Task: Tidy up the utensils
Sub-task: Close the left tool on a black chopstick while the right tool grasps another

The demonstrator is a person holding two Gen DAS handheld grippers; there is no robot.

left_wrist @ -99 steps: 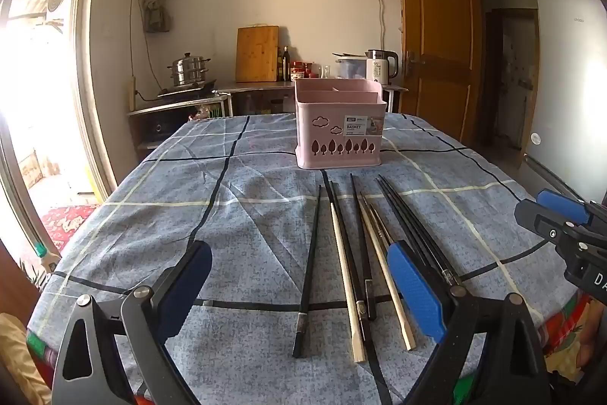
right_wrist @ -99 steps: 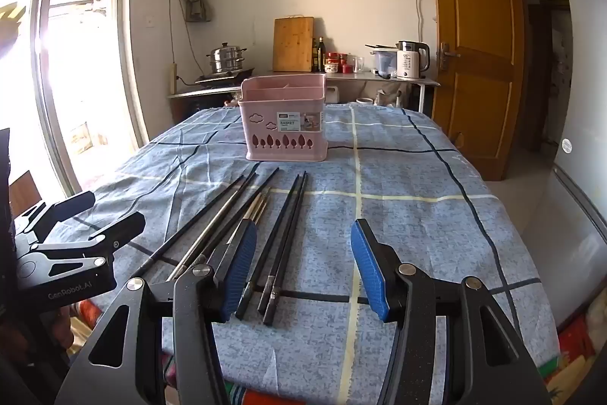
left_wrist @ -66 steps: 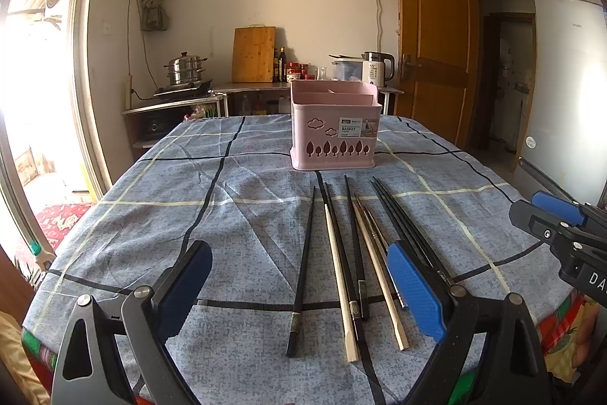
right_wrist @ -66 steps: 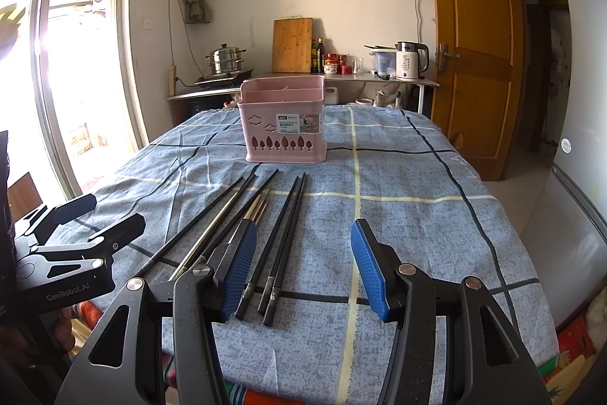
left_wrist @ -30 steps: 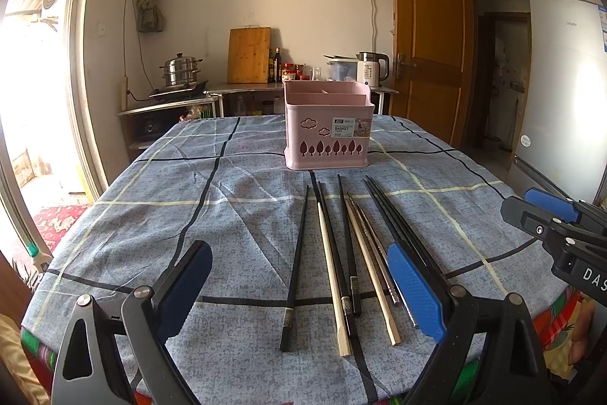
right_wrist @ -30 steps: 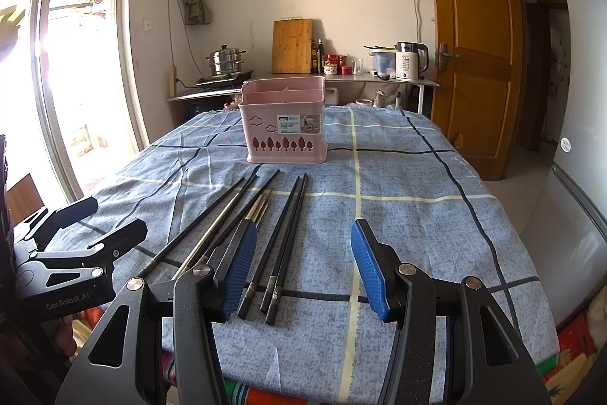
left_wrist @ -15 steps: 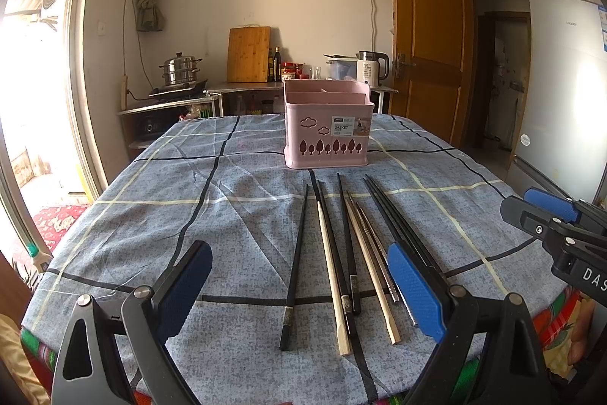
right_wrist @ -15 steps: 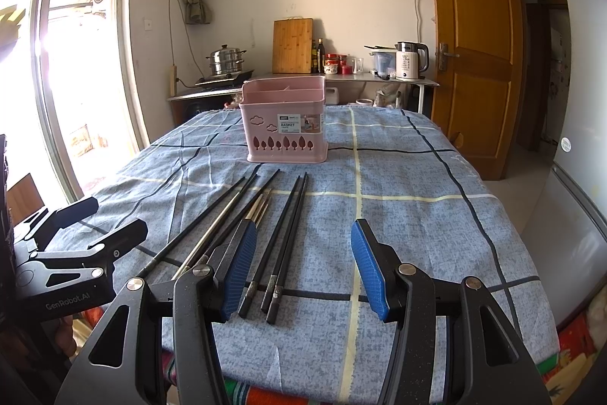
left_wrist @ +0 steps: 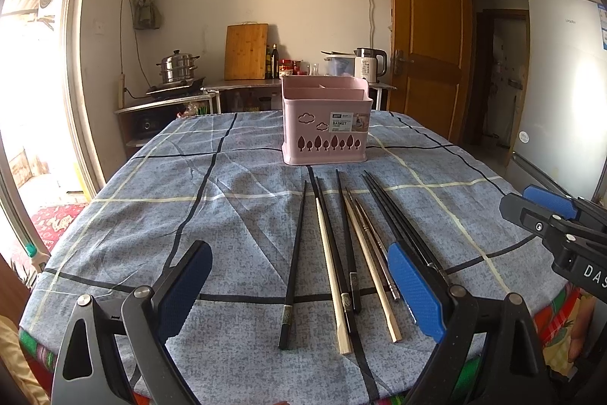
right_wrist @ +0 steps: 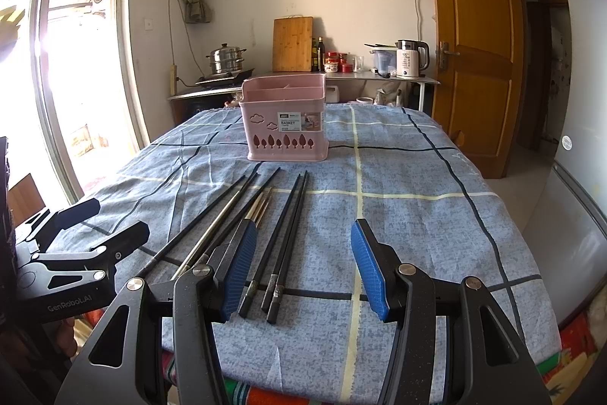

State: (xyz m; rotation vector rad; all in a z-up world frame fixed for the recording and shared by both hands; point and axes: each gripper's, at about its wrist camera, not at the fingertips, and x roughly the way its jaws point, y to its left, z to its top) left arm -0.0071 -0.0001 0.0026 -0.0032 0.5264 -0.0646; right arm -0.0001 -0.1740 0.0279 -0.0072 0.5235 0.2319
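Chopsticks (left_wrist: 334,253) lie in a loose row on the blue checked tablecloth (left_wrist: 159,211), tips toward twelve o'clock, butt ends toward me. From my left wrist camera I count a lone black one at the left, then a pale wooden one (left_wrist: 329,268) beside black ones, another pale one with a thin metal one just beside it, and a black pair (left_wrist: 394,215) running out toward one o'clock. Beyond their tips, at twelve o'clock, stands the pink basket (left_wrist: 324,130), upright, with dividers inside and tree-shaped cutouts along its front; it is apart from the chopsticks.

My left gripper (left_wrist: 299,285) hangs above the near edge of the table with its blue pads spread wide, holding nothing; most of the chopstick handles sit between the fingers in that view. My right gripper (right_wrist: 303,262) is likewise spread and holds nothing, with the black pair (right_wrist: 282,234) lying between its pads. Each tool shows in the other's camera: the right at three o'clock, the left at nine.

At the far wall stand a cutting board (right_wrist: 293,44), a steel pot (right_wrist: 226,59) and a kettle (right_wrist: 410,59).
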